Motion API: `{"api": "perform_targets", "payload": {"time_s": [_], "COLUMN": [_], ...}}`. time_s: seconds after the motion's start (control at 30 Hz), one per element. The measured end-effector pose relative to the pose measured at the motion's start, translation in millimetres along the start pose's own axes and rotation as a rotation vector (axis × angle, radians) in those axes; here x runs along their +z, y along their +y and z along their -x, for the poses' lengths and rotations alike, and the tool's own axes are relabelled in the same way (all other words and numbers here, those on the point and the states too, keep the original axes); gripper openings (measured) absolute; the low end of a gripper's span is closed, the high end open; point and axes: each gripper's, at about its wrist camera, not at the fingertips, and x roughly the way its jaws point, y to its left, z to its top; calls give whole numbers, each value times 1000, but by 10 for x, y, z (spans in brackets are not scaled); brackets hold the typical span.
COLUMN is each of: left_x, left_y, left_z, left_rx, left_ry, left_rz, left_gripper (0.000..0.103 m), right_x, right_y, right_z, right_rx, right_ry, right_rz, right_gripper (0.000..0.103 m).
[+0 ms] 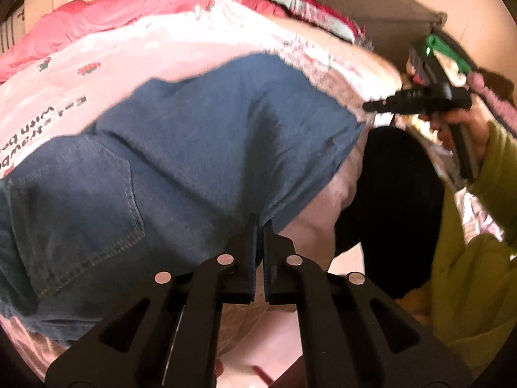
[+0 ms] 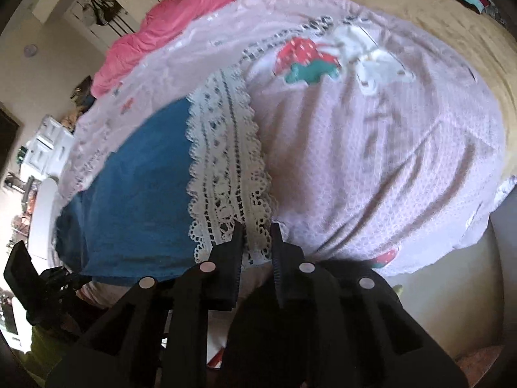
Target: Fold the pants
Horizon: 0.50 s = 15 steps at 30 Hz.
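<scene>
Blue denim pants with a white lace hem [image 1: 200, 148] lie spread on a pale pink strawberry-print bedspread [image 2: 371, 161].

The bedspread's dark lettering is partly covered by the denim; only "with" reads clearly. The pants' waist end is cut off at the left wrist view's edge. The left gripper [image 1: 260, 226] has its jaws pressed together on the denim edge. The right gripper [image 2: 257, 232] has jaws narrowly apart around the lace; whether they pinch it is unclear.

Pants [image 1: 194, 148] waistband cut off left
</scene>
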Motion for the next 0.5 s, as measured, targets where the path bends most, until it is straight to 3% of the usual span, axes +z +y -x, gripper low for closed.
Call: {"api": "perform_targets", "payload": {"time_s": [0.13,0.2,0.23,0.3,0.33,0.4,0.5], "left_x": [-29,-43,-50,-58,-67,-85,-116], "left_y": [78,97,95,92,94,94,155], "left_z": [-106,-104,-82,-34,14,103,377], "left_rx": [1,-4,-6,-15,-15,-21,-35], "left_ry": [26,26,22,15,6,-10,-87], "left_rz": [43,49,52,61,72,96,177], "left_gripper": [1,2,4,19,33,36,41], "right_x": [1,17,21,49,60,71,28], "right_y": [70,105,122,187,249,474,892], "right_z": [-39,-1,40,169,224,287,133], "right_rx": [-60,-100,-115,-129,-116,-40,87], "right_ry": [7,5,-2,-41,-63,-96,-64], "right_rz": [54,83,95,133,161,240,359], "right_gripper": [17,27,29,30,31,38,42]}}
